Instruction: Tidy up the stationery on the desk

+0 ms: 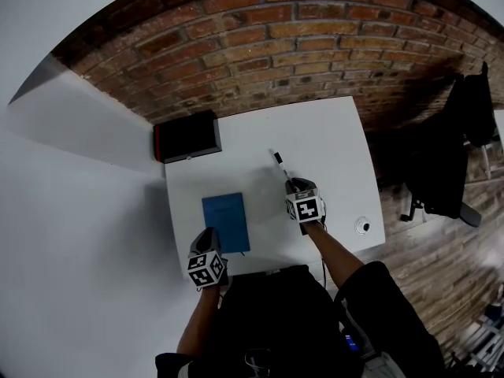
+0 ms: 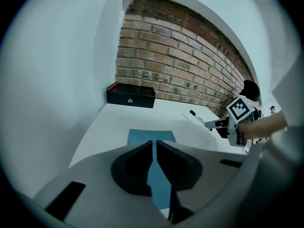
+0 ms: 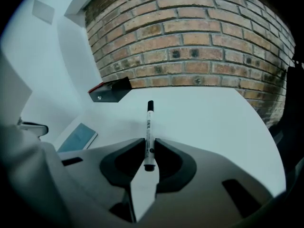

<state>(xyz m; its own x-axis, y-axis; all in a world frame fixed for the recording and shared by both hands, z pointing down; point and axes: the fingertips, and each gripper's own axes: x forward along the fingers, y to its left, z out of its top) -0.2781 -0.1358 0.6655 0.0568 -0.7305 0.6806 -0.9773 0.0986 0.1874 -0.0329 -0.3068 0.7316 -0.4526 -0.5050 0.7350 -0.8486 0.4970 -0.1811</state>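
Note:
A white pen with a black cap (image 3: 149,120) sits between the jaws of my right gripper (image 3: 149,142), which is shut on its near end. The cap points away toward the brick wall. From the head view the pen (image 1: 279,162) sticks out ahead of the right gripper (image 1: 290,184) at the desk's middle right. A blue notebook (image 1: 226,220) lies flat on the white desk (image 1: 331,140). My left gripper (image 1: 209,235) hovers at the notebook's near left corner. Its jaws (image 2: 154,144) are shut with nothing in them, and the blue notebook (image 2: 141,136) shows beyond them.
A black box with a red edge (image 1: 187,137) stands at the desk's far left corner. A small round fitting (image 1: 362,227) sits near the right front edge. A dark chair (image 1: 441,164) stands right of the desk. The brick wall (image 3: 190,42) runs behind it.

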